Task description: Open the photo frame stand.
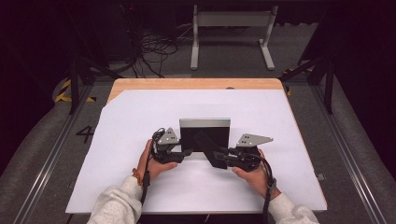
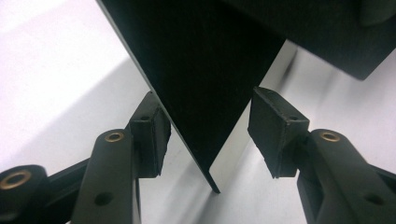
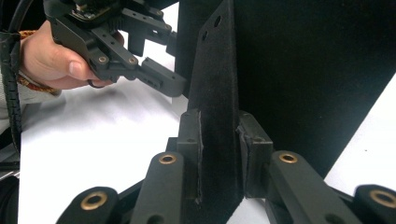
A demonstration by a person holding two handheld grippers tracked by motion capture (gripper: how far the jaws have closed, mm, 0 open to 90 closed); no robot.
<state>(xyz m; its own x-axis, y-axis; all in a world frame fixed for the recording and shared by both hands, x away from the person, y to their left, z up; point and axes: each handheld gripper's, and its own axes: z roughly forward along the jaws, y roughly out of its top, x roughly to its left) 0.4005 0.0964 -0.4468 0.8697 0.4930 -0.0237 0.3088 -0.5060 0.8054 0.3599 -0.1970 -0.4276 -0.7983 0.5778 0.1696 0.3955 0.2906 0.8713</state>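
A white sheet (image 1: pixel 140 140) covers most of a wooden table (image 1: pixel 196 83), whose bare edge shows along the far side. Around the table lies a grey floor (image 1: pixel 42 154) with metal rails running along both sides. A yellow-and-black tape mark (image 1: pixel 63 93) sits at the left, and the figure "4" (image 1: pixel 85 134) is written on the floor beside the left rail (the only legible writing). Beyond the table stand a white frame (image 1: pixel 231 32) on two feet and a tangle of black cables (image 1: pixel 154 49); the rest of the room is dark.

A picture frame (image 1: pixel 205 135) stands upright near the middle of the sheet, with a black back and a silvery top edge, seen from behind. Its black stand (image 3: pixel 217 102), a flat felt-like leg with two small holes near its top, slants out from the back towards the person.

The right gripper (image 3: pixel 219 154) is clenched on the stand: both pads press flat against its two faces, low on the leg. The left gripper (image 2: pixel 208 135) straddles the frame's lower left corner with its jaws apart; the thin edge passes between the pads, close to the left pad, and a clear gap remains at the right one (released, not gripping).

Both hands hold the grippers just in front of the frame, sleeves entering from the near edge.
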